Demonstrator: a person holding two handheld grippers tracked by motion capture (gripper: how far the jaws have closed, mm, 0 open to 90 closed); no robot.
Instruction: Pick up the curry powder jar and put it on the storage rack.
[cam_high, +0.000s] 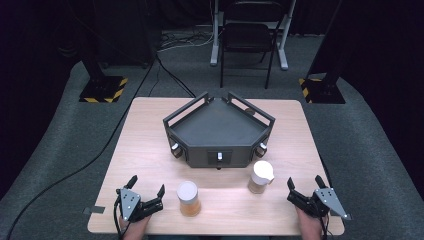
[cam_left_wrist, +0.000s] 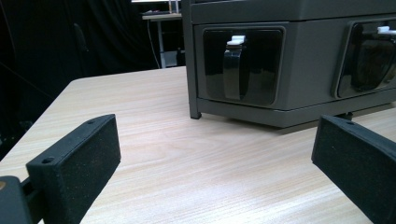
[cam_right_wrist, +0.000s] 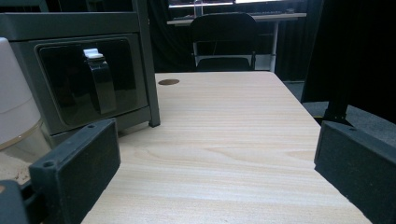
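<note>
From the high view I see the light wooden bench with a dark grey five-sided metal tray-topped cabinet standing at its middle, white-tipped handles set in its front faces. Near my edge of the bench stand two containers apart from each other: a clear plastic jar with a flat white lid and amber contents to the left, and a clear jar with a white spouted lid and tan contents to the right, just in front of the cabinet. My left tool sits at the bench's near left corner, jaws spread and holding nothing; my right tool sits at the near right corner, jaws likewise spread and empty. In the left gripper view the left tool frames bare bench, with the cabinet ahead and a black curved handle with a white tip in a recessed panel. In the right gripper view the right tool is spread over bare wood; the spouted jar is at the left edge, beside the cabinet. A black folding chair stands beyond the bench. I can read no labels or writing anywhere.
</note>
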